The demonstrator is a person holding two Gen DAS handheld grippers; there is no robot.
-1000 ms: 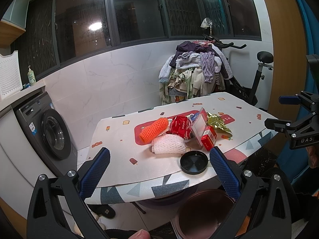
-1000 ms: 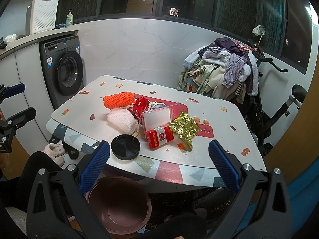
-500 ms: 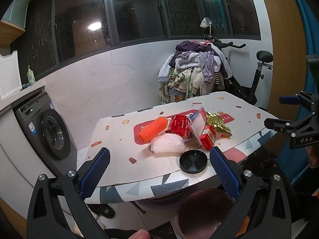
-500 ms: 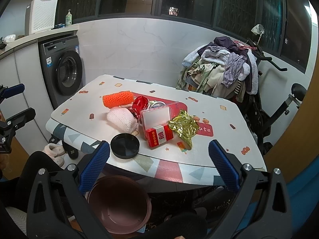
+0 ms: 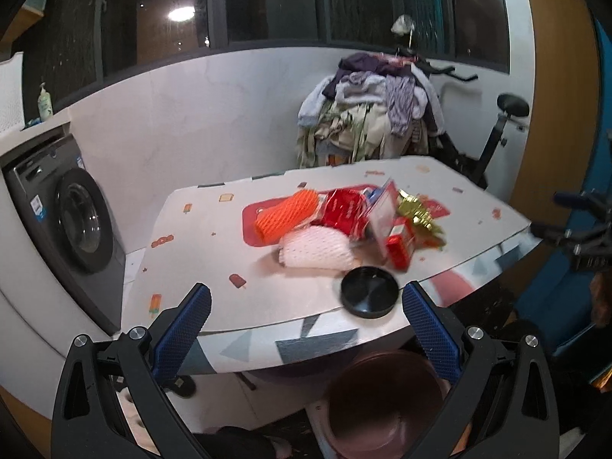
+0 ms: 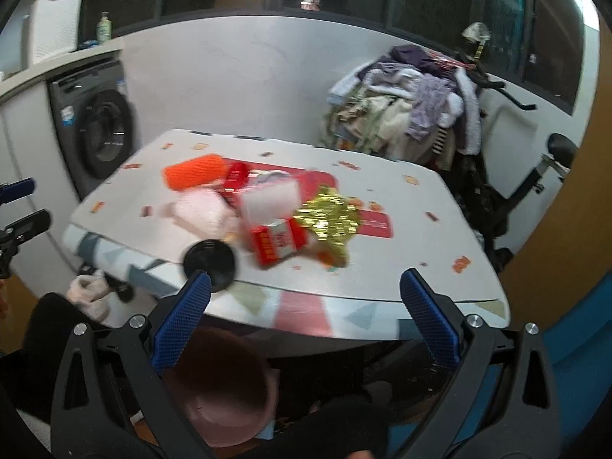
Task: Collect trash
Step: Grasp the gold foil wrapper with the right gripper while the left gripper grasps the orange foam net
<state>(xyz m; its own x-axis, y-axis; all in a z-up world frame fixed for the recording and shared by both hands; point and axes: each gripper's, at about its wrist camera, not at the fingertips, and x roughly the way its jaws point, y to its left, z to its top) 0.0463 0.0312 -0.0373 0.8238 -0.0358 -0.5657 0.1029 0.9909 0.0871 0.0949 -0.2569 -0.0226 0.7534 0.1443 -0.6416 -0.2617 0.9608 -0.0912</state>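
Observation:
A heap of trash lies mid-table: an orange foam net [image 5: 287, 214] [image 6: 195, 170], a white foam net [image 5: 315, 248] [image 6: 199, 212], a red wrapper [image 5: 342, 212], a clear plastic box [image 6: 269, 201], a small red carton [image 5: 399, 244] [image 6: 279, 243], crumpled gold foil [image 5: 419, 216] [image 6: 329, 218] and a black round lid [image 5: 369, 296] [image 6: 208, 260] near the front edge. My left gripper [image 5: 306, 321] hangs open before the table edge, short of the lid. My right gripper [image 6: 304, 313] is open too, at the front edge. A brown-pink bin [image 5: 386, 401] [image 6: 225, 390] stands on the floor under the table.
The table [image 5: 214, 237] wears a patterned cloth. A washing machine [image 5: 72, 225] stands to the left, a clothes pile [image 5: 367, 122] and an exercise bike [image 5: 493, 141] behind. Slippers [image 6: 90, 294] lie on the floor. Each gripper shows at the edge of the other's view.
Both grippers have moved forward and tipped down toward the table; the trash heap looks larger and the views are blurred by motion. Both stay open.

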